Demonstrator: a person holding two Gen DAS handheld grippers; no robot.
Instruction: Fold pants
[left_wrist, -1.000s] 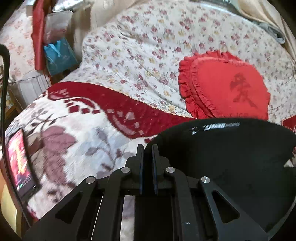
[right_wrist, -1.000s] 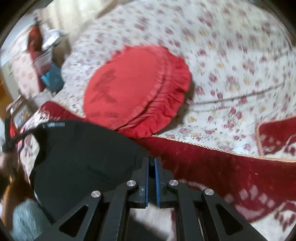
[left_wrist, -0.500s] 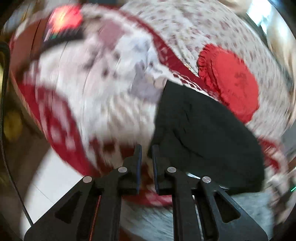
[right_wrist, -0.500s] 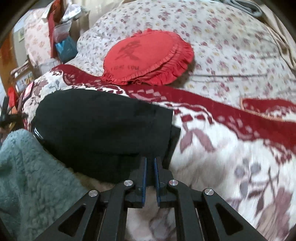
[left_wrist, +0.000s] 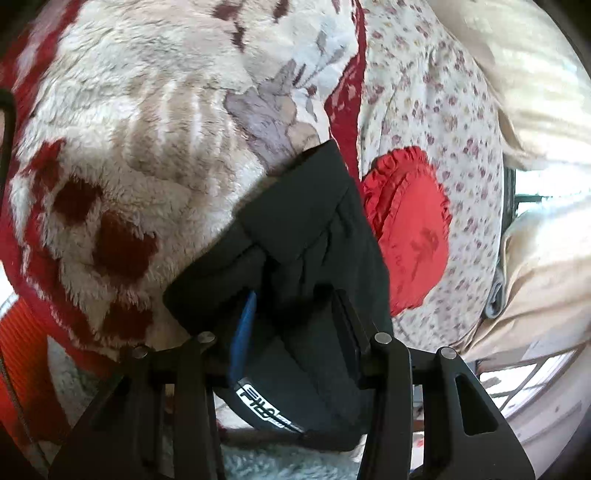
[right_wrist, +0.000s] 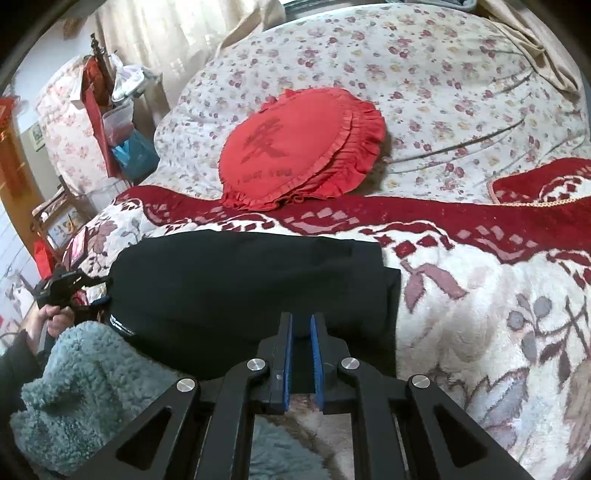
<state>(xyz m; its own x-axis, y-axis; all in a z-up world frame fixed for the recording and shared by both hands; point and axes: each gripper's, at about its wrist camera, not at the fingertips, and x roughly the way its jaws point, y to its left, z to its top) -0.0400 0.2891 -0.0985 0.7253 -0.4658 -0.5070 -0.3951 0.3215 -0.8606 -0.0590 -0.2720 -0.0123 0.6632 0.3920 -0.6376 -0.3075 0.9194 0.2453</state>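
Black pants (right_wrist: 251, 291) lie folded on the bed's fleece blanket (right_wrist: 498, 332), near a red cushion (right_wrist: 299, 151). The left tongs (left_wrist: 295, 317), shut a second ago, now stand apart around the waistband end; the right tongs (right_wrist: 301, 325), slightly apart, hover over the near edge, suggesting another fold is starting.

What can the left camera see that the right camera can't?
Only the left wrist view shows the left gripper open around the waistband end of the black pants, and a window. Only the right wrist view shows the right gripper slightly open at the pants' near edge, the teal fleece and the hand holding the other gripper. Both show the pants, the red cushion and the blanket.
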